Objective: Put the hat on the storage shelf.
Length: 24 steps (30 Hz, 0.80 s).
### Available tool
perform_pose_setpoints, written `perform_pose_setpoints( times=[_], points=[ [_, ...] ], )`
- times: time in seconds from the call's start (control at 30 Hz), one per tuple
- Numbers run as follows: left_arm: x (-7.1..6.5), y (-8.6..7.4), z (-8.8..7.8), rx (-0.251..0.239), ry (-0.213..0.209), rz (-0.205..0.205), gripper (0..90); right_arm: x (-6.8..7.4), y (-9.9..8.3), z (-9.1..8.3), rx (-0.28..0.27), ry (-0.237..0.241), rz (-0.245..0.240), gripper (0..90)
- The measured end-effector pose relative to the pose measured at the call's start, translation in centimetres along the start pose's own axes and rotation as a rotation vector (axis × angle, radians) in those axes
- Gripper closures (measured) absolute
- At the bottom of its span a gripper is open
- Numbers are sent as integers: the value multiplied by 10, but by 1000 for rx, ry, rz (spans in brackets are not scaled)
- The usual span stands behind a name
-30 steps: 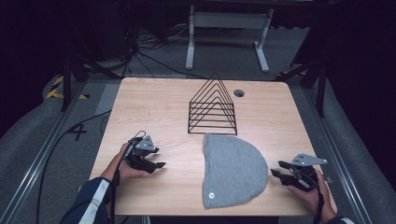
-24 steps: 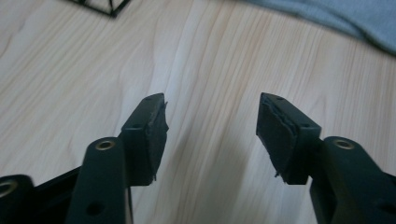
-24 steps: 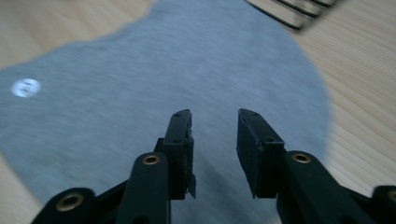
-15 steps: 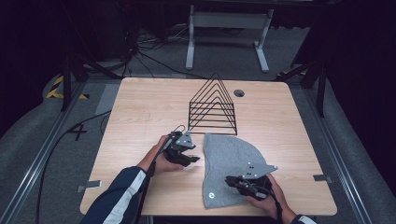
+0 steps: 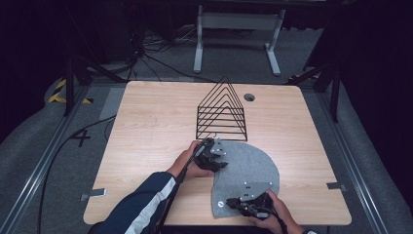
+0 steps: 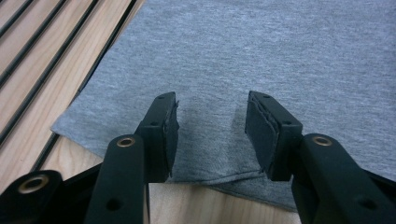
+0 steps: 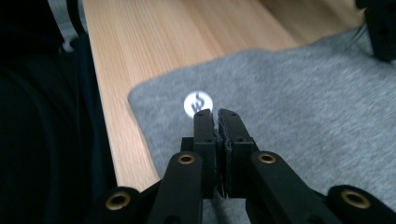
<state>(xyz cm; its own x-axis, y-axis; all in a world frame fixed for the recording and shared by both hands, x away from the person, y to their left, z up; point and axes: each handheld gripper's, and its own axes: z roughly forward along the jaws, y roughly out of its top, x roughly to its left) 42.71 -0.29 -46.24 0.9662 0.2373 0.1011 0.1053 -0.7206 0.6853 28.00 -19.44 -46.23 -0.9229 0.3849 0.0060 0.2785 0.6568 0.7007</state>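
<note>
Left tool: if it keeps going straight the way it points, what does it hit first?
Probably the grey cloth. The left tool already straddles the cloth's near edge with jaws apart, having just been closing, and only more cloth lies ahead. The black wire rack sits off to the side.

A soft, matt grey knit cloth (image 5: 251,168) is seen, bearing a smooth white round label (image 7: 198,103). The bench (image 5: 146,122) is surfaced in pale, smooth wood grain. The rack (image 5: 221,112) is formed of thin black wire. The tongs (image 6: 212,135) are matt black.
</note>
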Motion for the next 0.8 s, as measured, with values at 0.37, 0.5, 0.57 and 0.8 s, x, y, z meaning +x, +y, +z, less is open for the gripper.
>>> perform_pose_setpoints(
  times=[0.37, 0.5, 0.57, 0.8],
  points=[
    [-6, -19, -22, 47, -13, -45, 546, -16, -9, -13, 31, 1, 61, 888],
    [-13, -30, -32, 42, -21, -79, 556, -24, -11, -16, 38, 2, 73, 887],
    [-19, -35, -37, 45, -23, -86, 556, -28, -13, -19, 42, -6, 85, 885],
    [-43, -46, -49, 38, -37, -110, 557, -40, -16, -24, 51, -73, 100, 886]
  ],
)
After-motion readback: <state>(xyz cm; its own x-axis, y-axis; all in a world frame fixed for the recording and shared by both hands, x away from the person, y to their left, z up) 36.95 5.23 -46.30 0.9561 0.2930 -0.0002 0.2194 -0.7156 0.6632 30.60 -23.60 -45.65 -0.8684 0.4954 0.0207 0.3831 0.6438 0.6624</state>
